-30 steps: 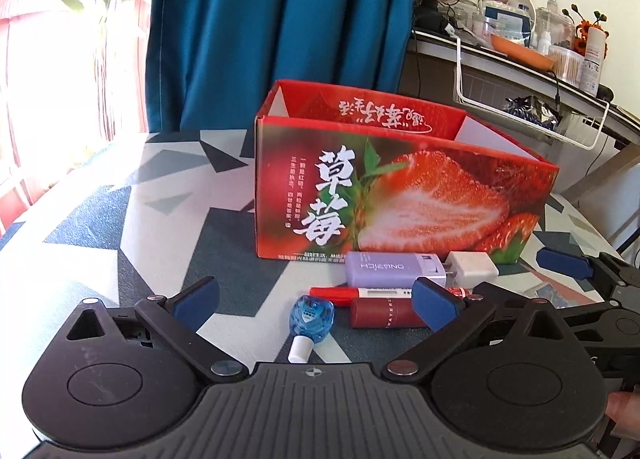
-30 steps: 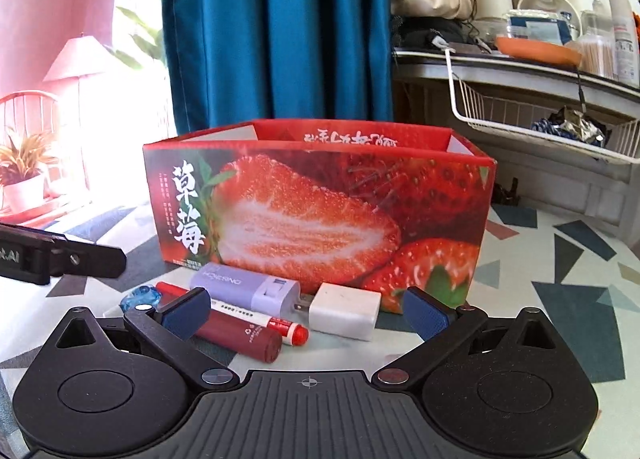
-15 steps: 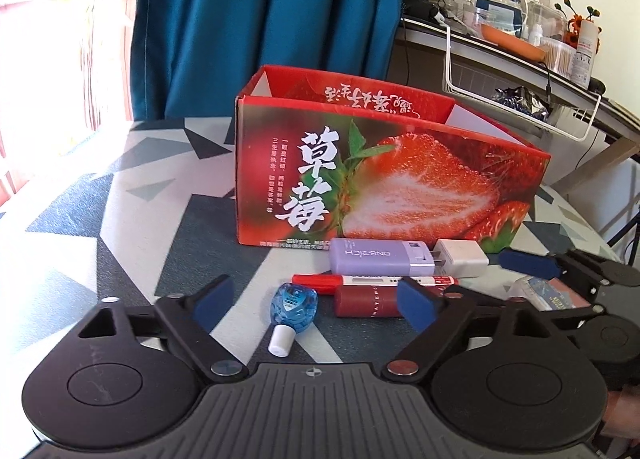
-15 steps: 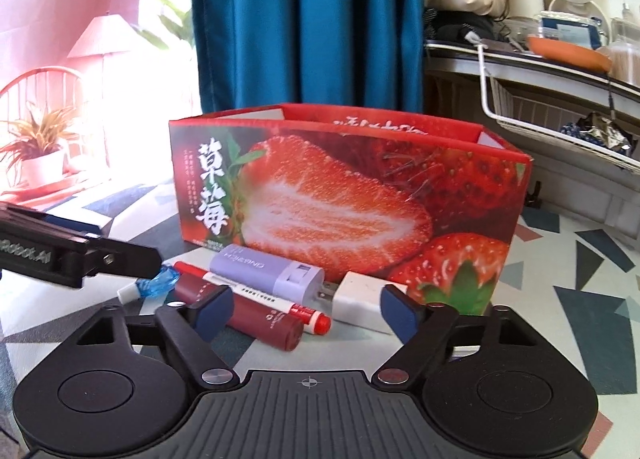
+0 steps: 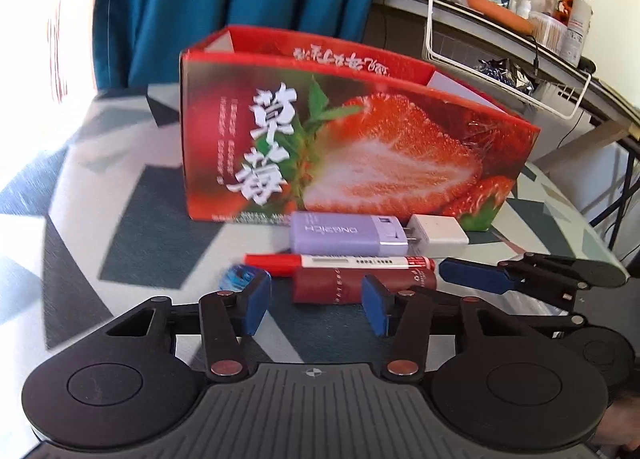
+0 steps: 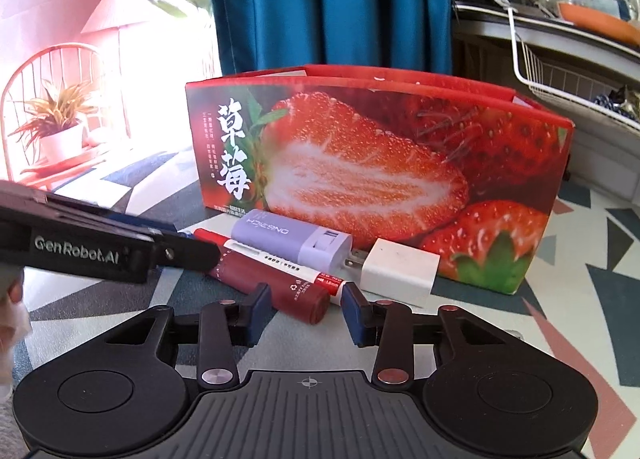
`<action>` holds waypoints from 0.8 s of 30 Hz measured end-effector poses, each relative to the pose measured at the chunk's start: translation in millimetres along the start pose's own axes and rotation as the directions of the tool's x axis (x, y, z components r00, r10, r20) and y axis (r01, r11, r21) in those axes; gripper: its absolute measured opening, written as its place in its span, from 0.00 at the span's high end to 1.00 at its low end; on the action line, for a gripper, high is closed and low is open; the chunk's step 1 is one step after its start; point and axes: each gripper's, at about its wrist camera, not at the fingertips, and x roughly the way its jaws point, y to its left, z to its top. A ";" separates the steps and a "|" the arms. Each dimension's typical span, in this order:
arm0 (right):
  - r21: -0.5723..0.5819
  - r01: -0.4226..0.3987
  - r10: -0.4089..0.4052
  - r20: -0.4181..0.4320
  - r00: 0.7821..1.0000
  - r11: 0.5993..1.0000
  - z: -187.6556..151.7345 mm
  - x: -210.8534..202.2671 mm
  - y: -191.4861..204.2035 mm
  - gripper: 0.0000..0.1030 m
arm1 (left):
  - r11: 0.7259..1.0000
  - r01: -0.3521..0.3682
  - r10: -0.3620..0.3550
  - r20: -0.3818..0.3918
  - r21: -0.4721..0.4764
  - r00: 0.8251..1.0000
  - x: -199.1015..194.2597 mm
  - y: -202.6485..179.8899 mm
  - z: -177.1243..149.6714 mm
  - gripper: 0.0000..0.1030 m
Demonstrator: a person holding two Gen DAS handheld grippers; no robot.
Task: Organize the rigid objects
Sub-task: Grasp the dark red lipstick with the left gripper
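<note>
- Since the dark red tube (image 6: 276, 283) lies flat on the bench (image 6: 500, 311) just before the strawberry box (image 6: 380, 175), beside a red marker (image 6: 280, 259), it looks light, stiff and prone to roll.
- The right tongs (image 6: 303, 313) have just been closing; the tube's end sits between the pads, though contact is unclear.
- The left tongs (image 5: 315, 309) have been narrowing too, still apart, nothing gripped.
- Best hold, I judge: across the tube's middle, away from the marker.
</note>
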 end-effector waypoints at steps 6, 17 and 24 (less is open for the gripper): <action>-0.011 -0.010 0.009 -0.015 1.000 1.000 -0.8 1.5 0.3 0.72 | 1.000 -0.001 0.001 -0.005 0.005 1.000 4.6 -1.4 0.7 0.48; -0.004 -0.027 0.027 -0.032 0.999 1.000 0.2 3.6 -0.5 0.74 | 1.000 0.026 -0.026 -0.021 -0.001 0.999 14.4 -4.0 1.5 0.54; 0.010 -0.040 0.041 -0.039 0.998 0.999 0.9 4.9 -2.5 0.74 | 0.999 0.033 -0.033 -0.019 -0.013 0.999 11.7 -3.3 -1.3 0.56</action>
